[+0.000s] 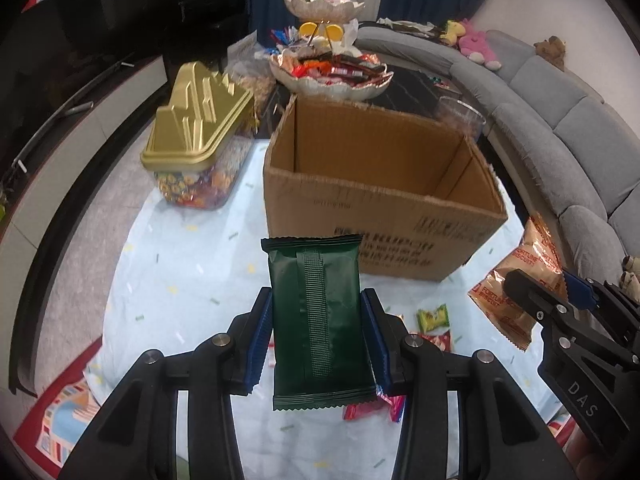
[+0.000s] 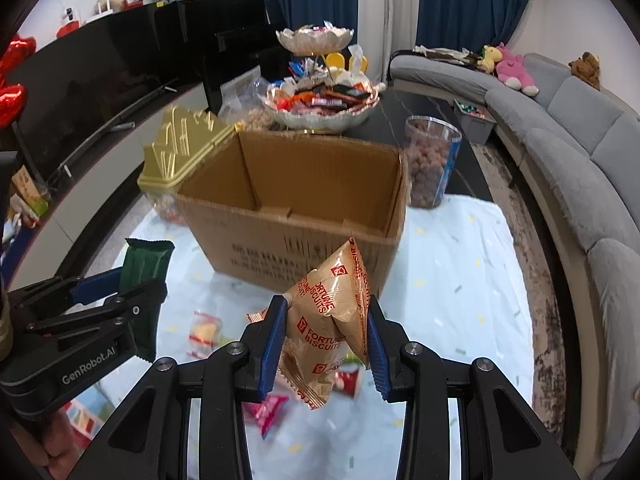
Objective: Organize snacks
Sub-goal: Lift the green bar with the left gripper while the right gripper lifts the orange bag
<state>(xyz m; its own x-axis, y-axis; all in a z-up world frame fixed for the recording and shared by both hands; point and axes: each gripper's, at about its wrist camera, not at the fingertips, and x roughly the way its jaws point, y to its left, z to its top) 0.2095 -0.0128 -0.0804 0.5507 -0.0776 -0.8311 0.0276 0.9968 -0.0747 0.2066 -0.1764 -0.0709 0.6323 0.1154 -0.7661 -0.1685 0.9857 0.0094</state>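
Note:
My left gripper [image 1: 317,300] is shut on a dark green snack packet [image 1: 316,320], held upright above the pale blue cloth. My right gripper [image 2: 327,308] is shut on a tan and red fortune biscuit packet [image 2: 332,320], tilted between the blue pads. An open cardboard box [image 1: 376,184] stands just beyond both packets, and its inside looks bare. In the left wrist view the right gripper [image 1: 536,292] shows at the right with its packet [image 1: 524,264]. The right wrist view has the left gripper [image 2: 120,284] at the left with the green packet [image 2: 144,260].
Small loose snacks [image 1: 434,316] lie on the cloth [image 1: 180,280] below the grippers. A gold-lidded candy tub [image 1: 200,140] stands left of the box. A two-tier snack dish [image 1: 328,68] sits behind it, a clear jar [image 2: 430,160] to its right, and a grey sofa [image 1: 560,120] curves along the right.

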